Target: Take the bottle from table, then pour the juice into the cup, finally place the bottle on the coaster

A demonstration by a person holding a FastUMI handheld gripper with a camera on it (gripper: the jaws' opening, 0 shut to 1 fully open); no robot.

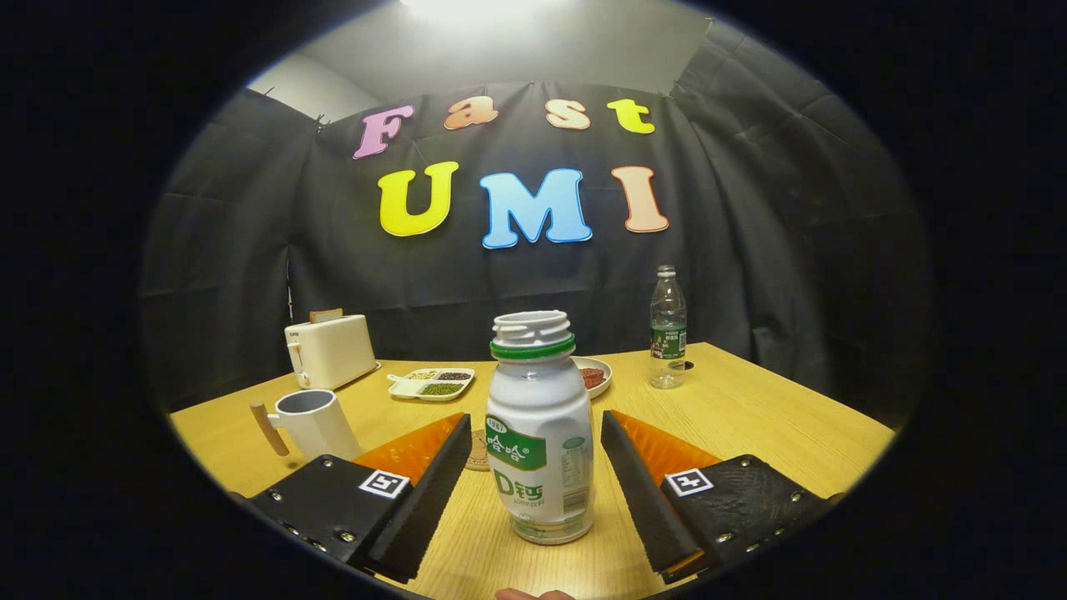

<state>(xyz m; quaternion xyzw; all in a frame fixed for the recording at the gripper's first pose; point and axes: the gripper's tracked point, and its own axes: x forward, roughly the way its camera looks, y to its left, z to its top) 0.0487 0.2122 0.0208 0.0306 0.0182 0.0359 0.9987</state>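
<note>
A small white plastic bottle with a green neck ring (540, 433), uncapped, stands upright on the pale wooden table (750, 417) between the gripper (536, 479), whose jaws are released, touching nothing. Best to close evenly on its waist, keeping it upright.

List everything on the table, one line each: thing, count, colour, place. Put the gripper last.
juice bottle: 1, white with green neck ring, uncapped, upright between the fingers
cup: 1, white with wooden handle, beyond the left finger
coaster: 1, brown, behind the juice bottle, mostly hidden
toaster: 1, cream, far left by the wall
divided tray: 1, white, holding beans, right of the toaster
plate: 1, white, reddish contents, behind the juice bottle
water bottle: 1, clear, green label, far right
table: 1, light wood
gripper: 1, fingers open, either side of the juice bottle, not touching
</note>
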